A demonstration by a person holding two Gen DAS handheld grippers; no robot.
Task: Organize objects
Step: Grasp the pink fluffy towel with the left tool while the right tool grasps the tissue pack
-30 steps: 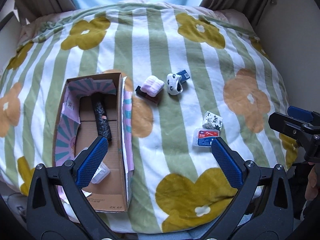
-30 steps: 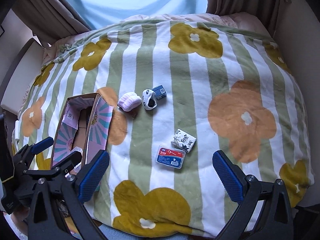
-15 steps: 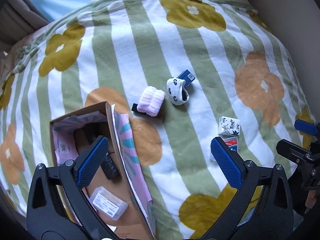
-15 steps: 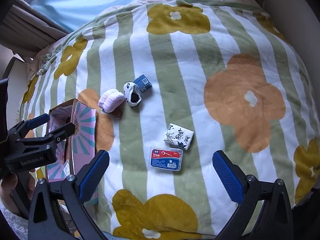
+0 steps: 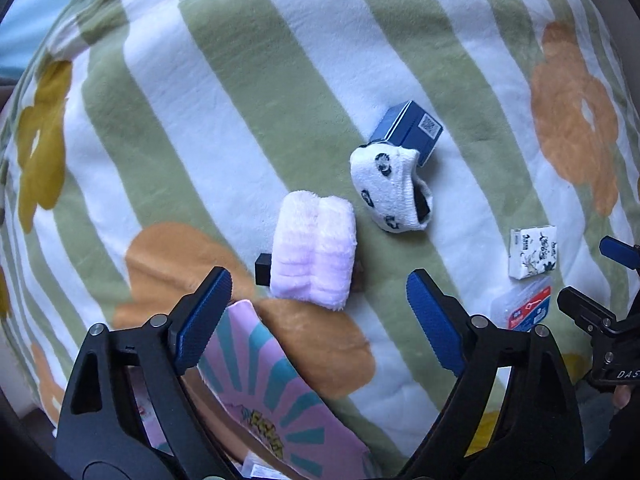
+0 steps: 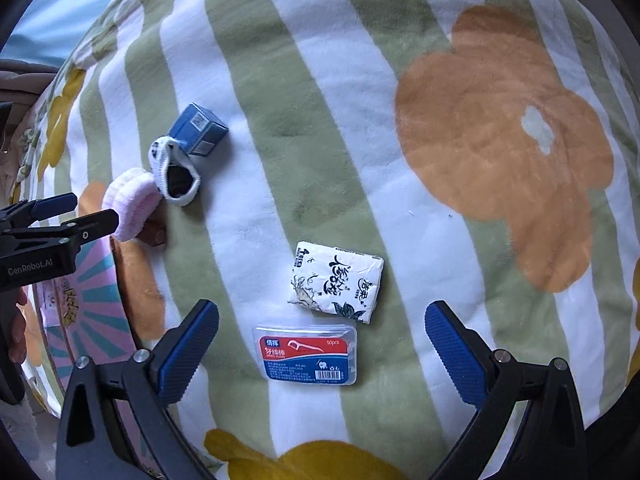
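My left gripper (image 5: pixel 318 312) is open and empty, just short of a rolled pink towel (image 5: pixel 314 250) that lies on a dark block (image 5: pixel 263 269). Beyond it lie a panda-print sock (image 5: pixel 390 186) and a blue box (image 5: pixel 408 130). My right gripper (image 6: pixel 322 346) is open, with a clear floss-pick case with a red-blue label (image 6: pixel 307 355) between its fingers and a white tissue pack (image 6: pixel 336 282) just beyond. The left gripper also shows in the right wrist view (image 6: pixel 76 212), next to the pink towel (image 6: pixel 134 202).
Everything lies on a soft blanket (image 5: pixel 240 100) with green and white stripes and flowers. A cardboard box with a pink and teal flap (image 5: pixel 264 392) stands under the left gripper, its inside mostly hidden. The right gripper shows at the right edge of the left wrist view (image 5: pixel 600 280).
Both grippers have moved forward and down toward the blanket. The left one has left the box and closed in on the pink towel; the right one has closed in on the floss case.
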